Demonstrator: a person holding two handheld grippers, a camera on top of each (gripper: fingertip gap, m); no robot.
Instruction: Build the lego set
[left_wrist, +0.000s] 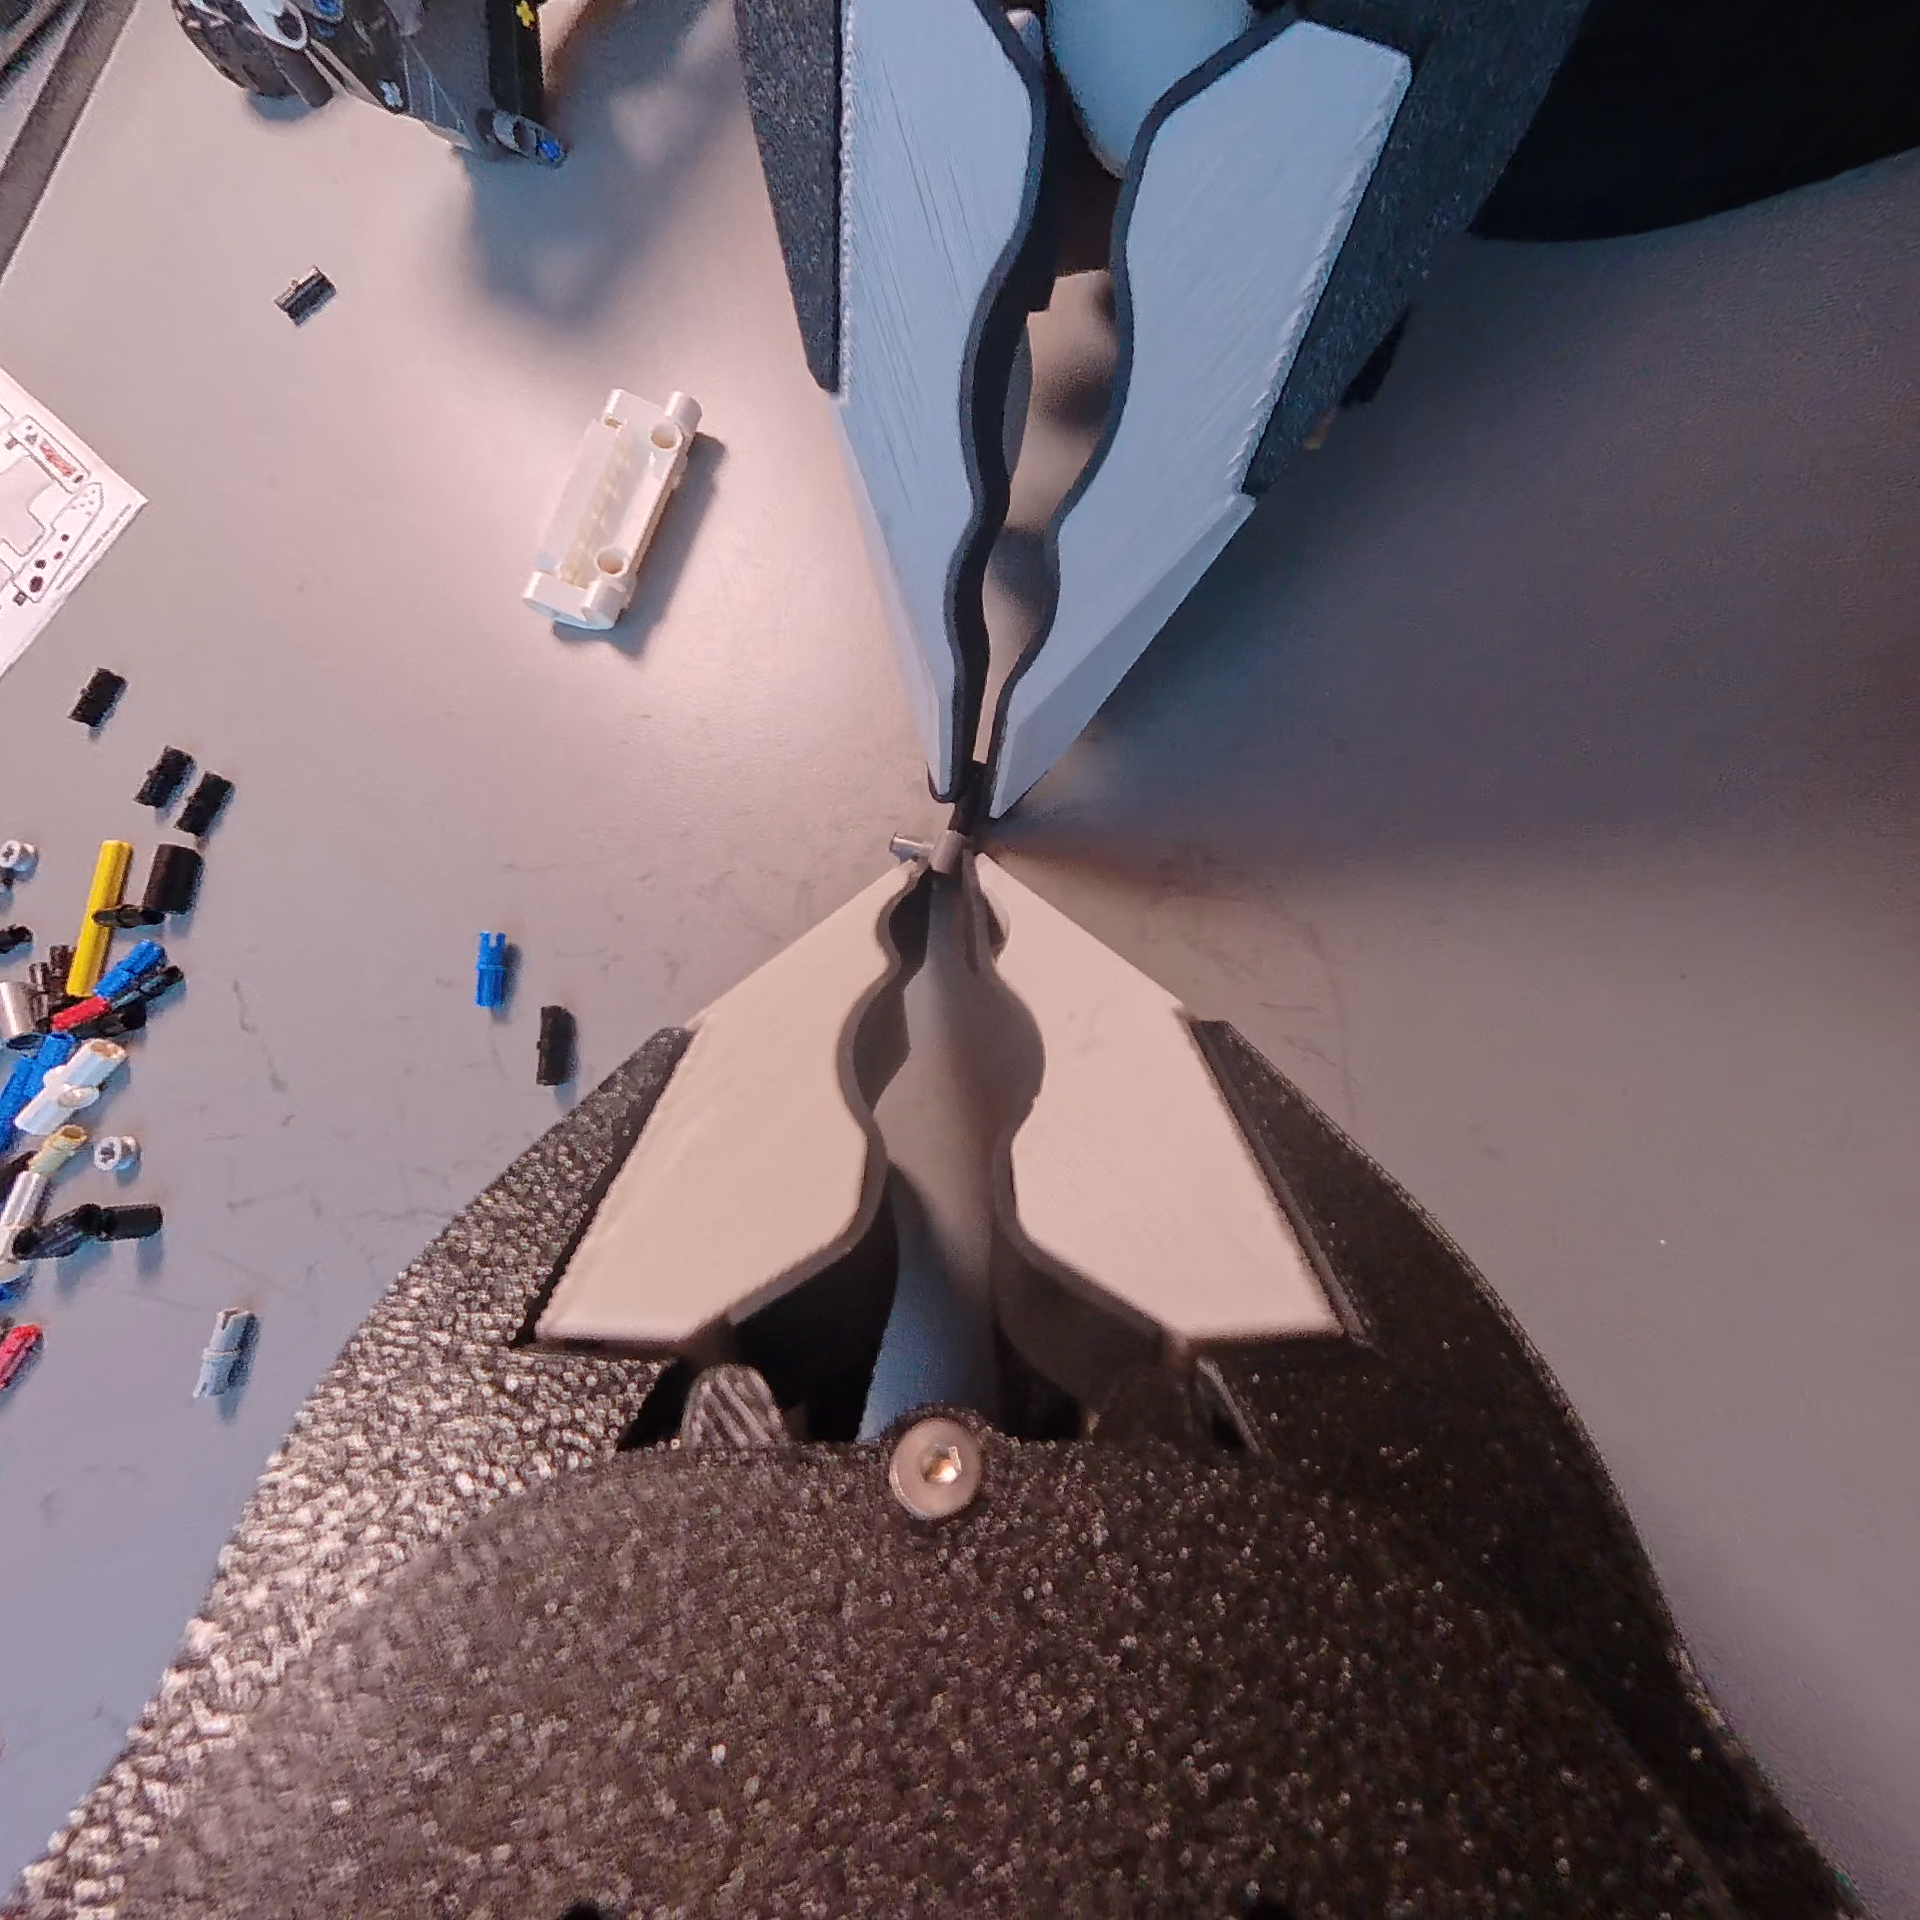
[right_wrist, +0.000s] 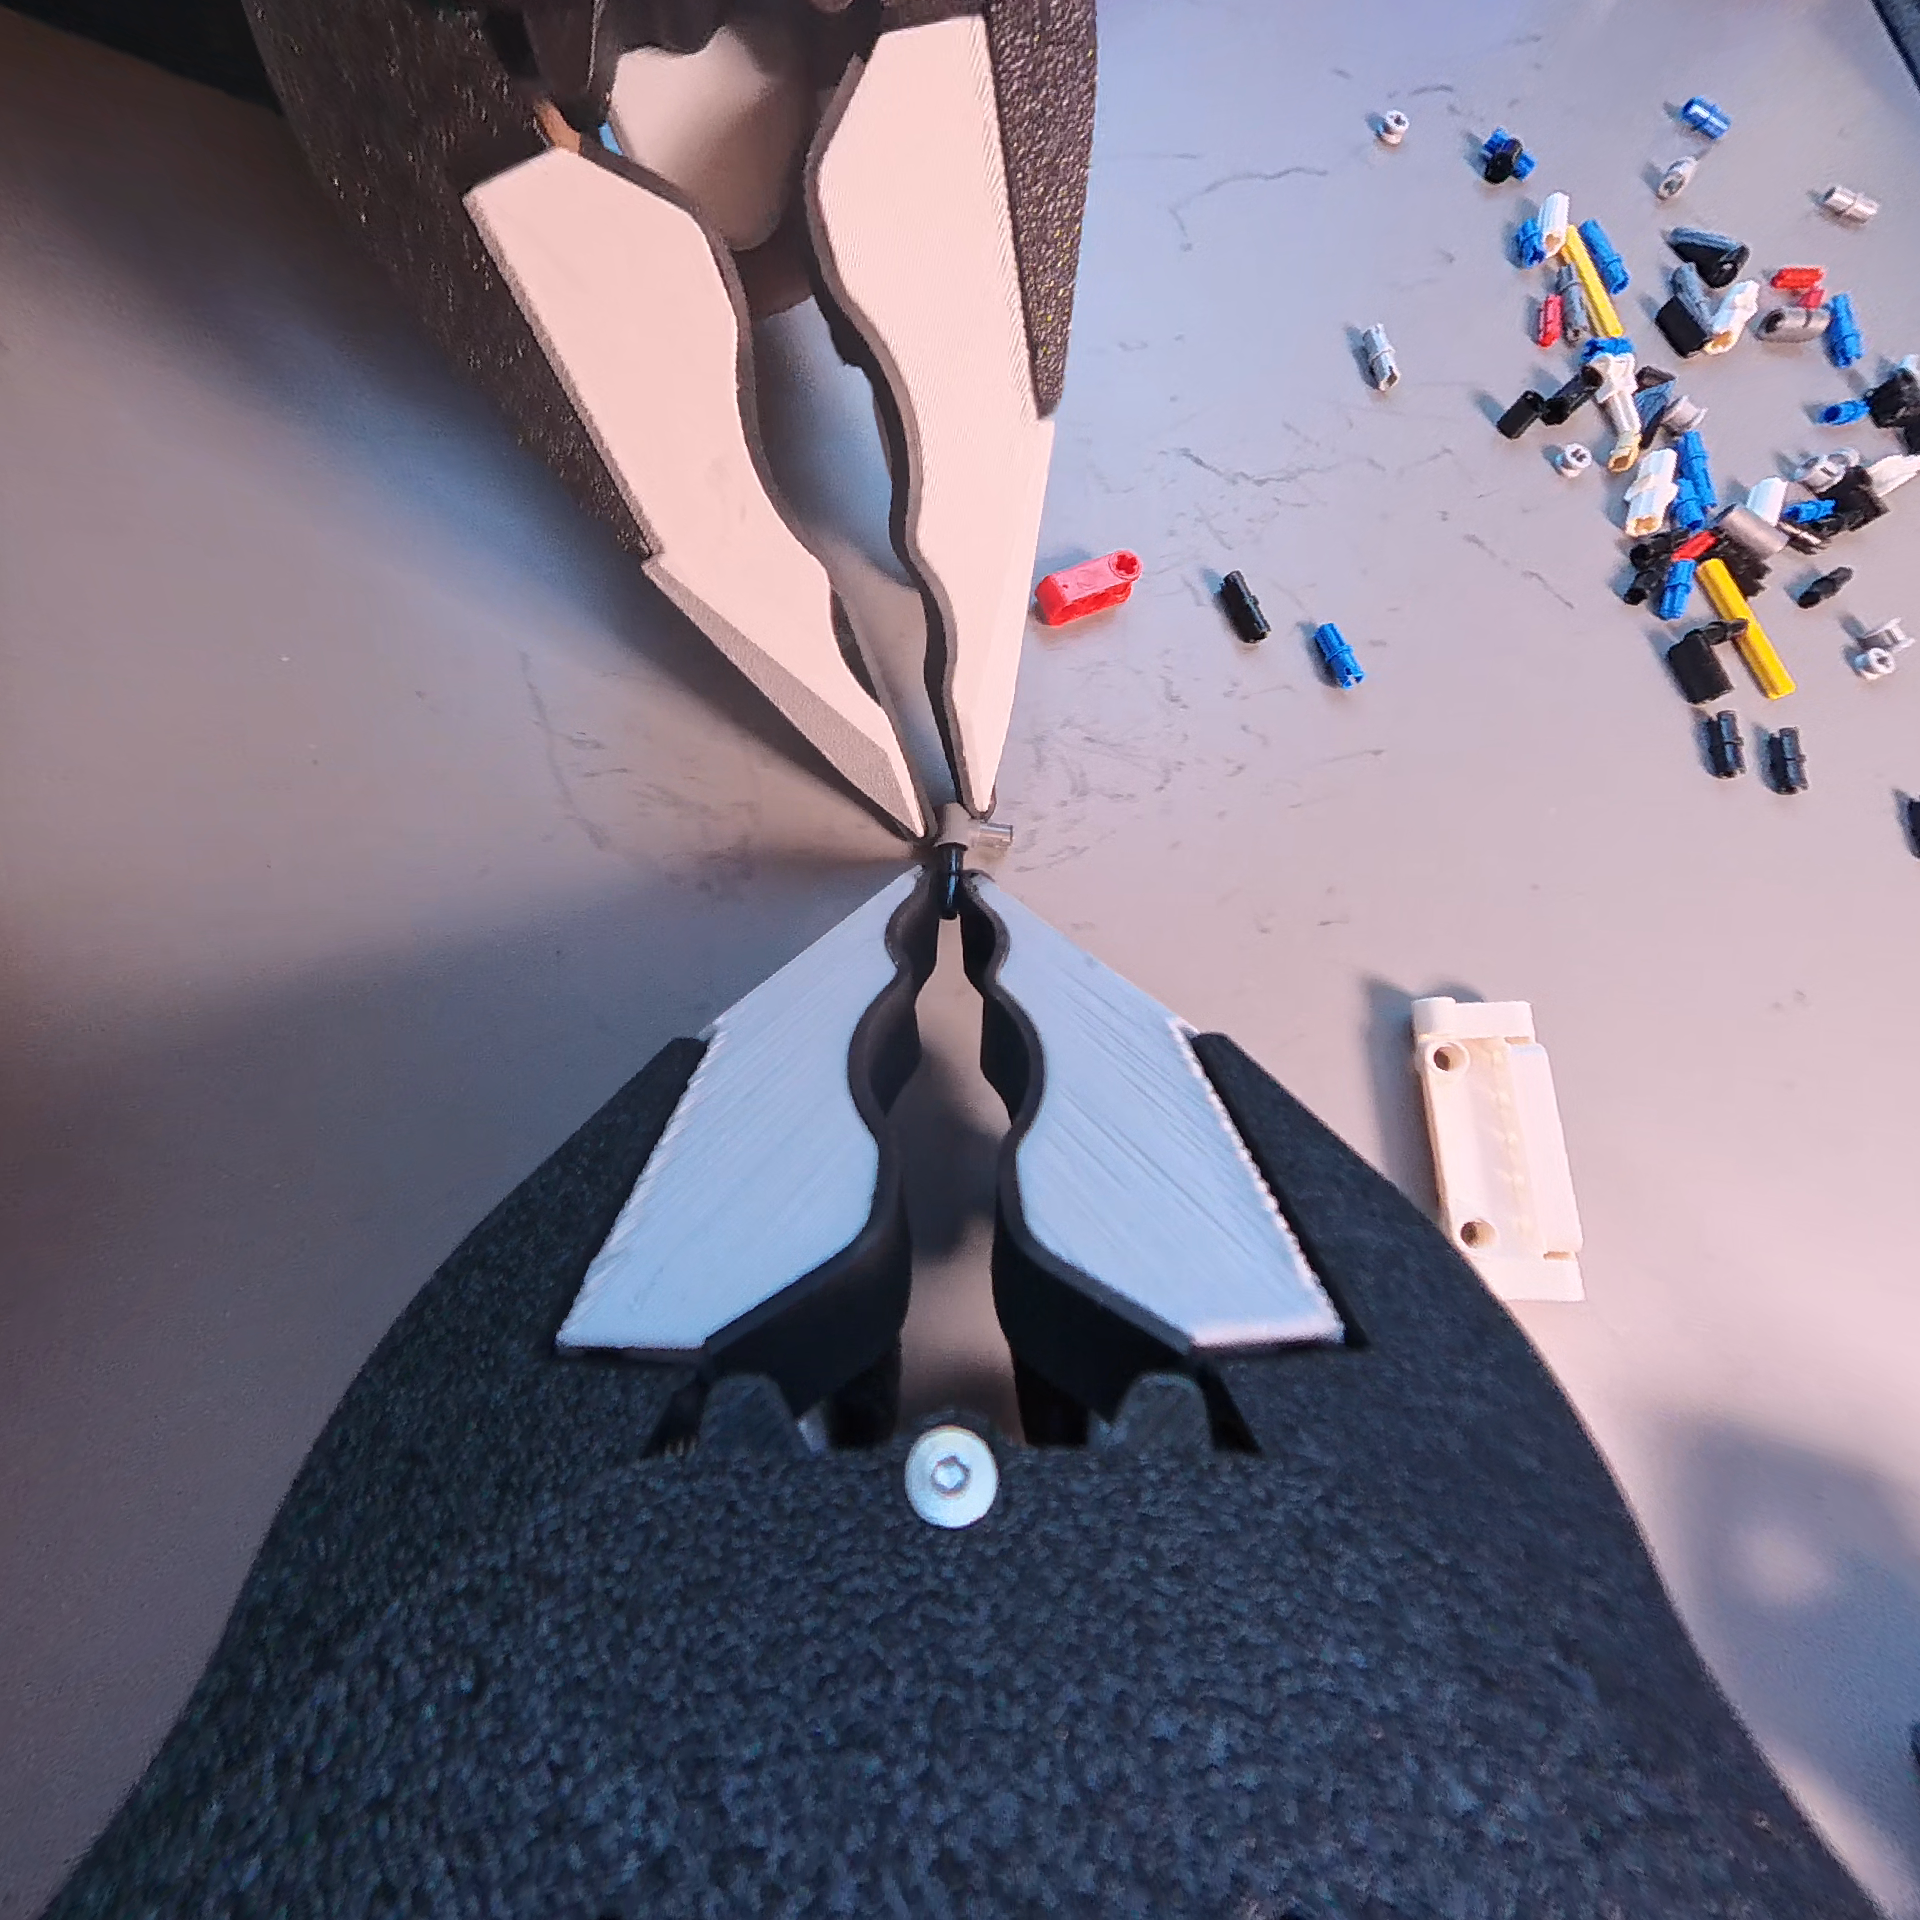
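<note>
My left gripper (left_wrist: 951, 873) is shut on a small grey connector (left_wrist: 938, 850) with a short stub sticking out to one side. My right gripper (right_wrist: 951, 899) is shut on a black pin (right_wrist: 950, 883). The two grippers meet tip to tip above the grey table, and the pin's end touches the connector (right_wrist: 971, 833). In the left wrist view the right gripper (left_wrist: 966, 805) comes down from the top. In the right wrist view the left gripper (right_wrist: 956, 816) comes down from the top. How deep the pin sits in the connector is hidden by the fingertips.
A white panel piece (left_wrist: 618, 509) (right_wrist: 1496, 1143) lies on the table. A pile of small pins and connectors (left_wrist: 83, 1039) (right_wrist: 1714, 416) lies to one side, with a red beam (right_wrist: 1086, 587) nearer. A partly built dark model (left_wrist: 395, 62) and a printed sheet (left_wrist: 42, 509) lie beyond. Left and right tips are no more than a few centimetres apart.
</note>
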